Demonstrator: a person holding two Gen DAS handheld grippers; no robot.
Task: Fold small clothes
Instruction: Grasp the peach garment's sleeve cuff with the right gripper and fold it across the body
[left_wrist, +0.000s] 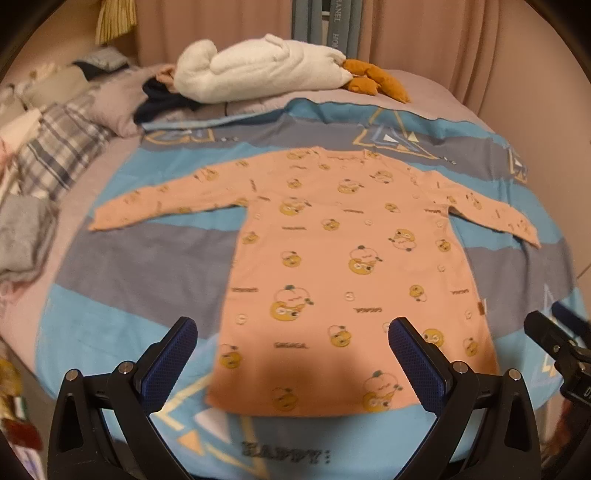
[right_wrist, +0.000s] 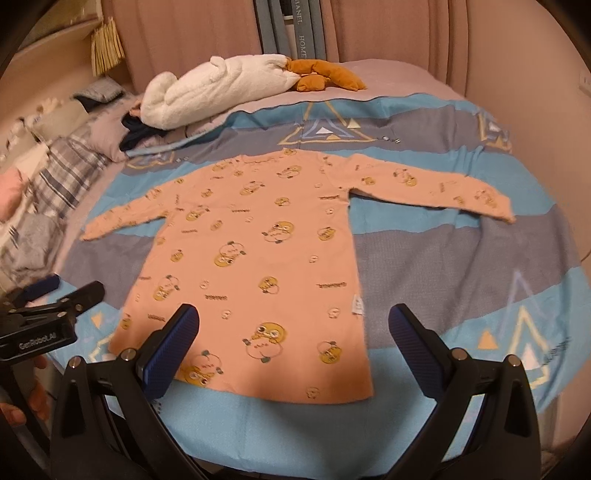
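A small pink long-sleeved shirt (left_wrist: 332, 266) with yellow cartoon prints lies flat on the blue and grey bedspread (left_wrist: 129, 266), both sleeves spread out sideways, hem toward me. My left gripper (left_wrist: 291, 332) hovers open above the hem, nothing between its blue pads. In the right wrist view the same shirt (right_wrist: 251, 266) lies flat, and my right gripper (right_wrist: 293, 321) is open over its lower right corner, holding nothing. The left gripper's black body (right_wrist: 55, 314) shows at that view's left edge; the right gripper's body (left_wrist: 561, 343) shows at the left wrist view's right edge.
A white plush toy (left_wrist: 258, 70) with orange feet (left_wrist: 376, 79) lies at the far end of the bed. Dark clothes (left_wrist: 162, 103), a plaid cloth (left_wrist: 62, 155) and a grey folded item (left_wrist: 22, 240) pile along the left side. Pink curtains (right_wrist: 406, 33) hang behind.
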